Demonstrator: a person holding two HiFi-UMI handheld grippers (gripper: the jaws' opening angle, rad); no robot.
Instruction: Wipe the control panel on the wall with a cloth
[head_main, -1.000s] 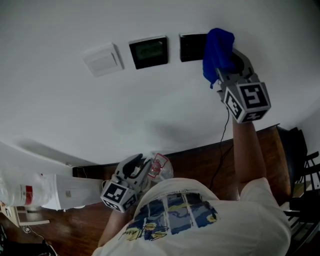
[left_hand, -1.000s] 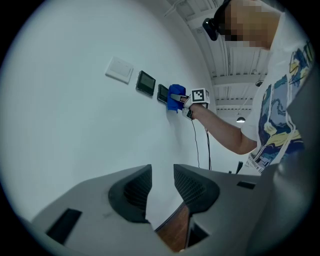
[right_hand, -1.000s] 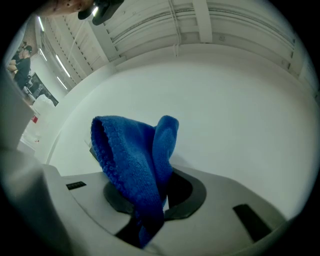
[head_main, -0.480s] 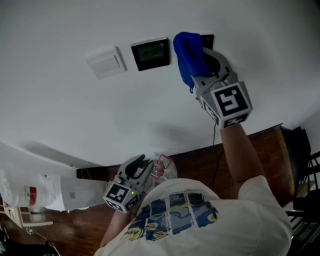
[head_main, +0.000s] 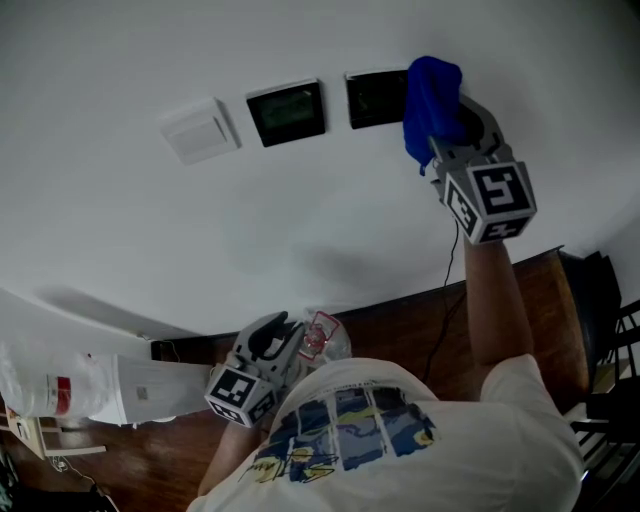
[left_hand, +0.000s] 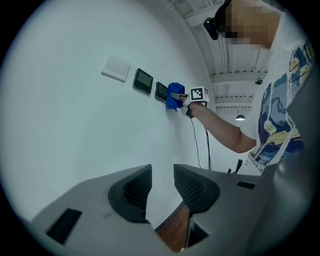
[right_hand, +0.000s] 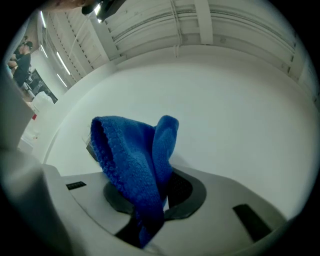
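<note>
right gripper (right_hand: 159, 194) jaws pinched the blue cloth (right_hand: 131, 157), its bulk rising toward 12 o'clock, at the control panel's (head_main: 372, 97) 3 o'clock edge; left gripper (left_hand: 161, 186) jaws stood slightly parted, empty.

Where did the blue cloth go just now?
The right gripper slid the blue cloth left across the dark panel, then back right to its edge. It kept hold of the cloth throughout. The left gripper stayed low, open and empty.
</note>
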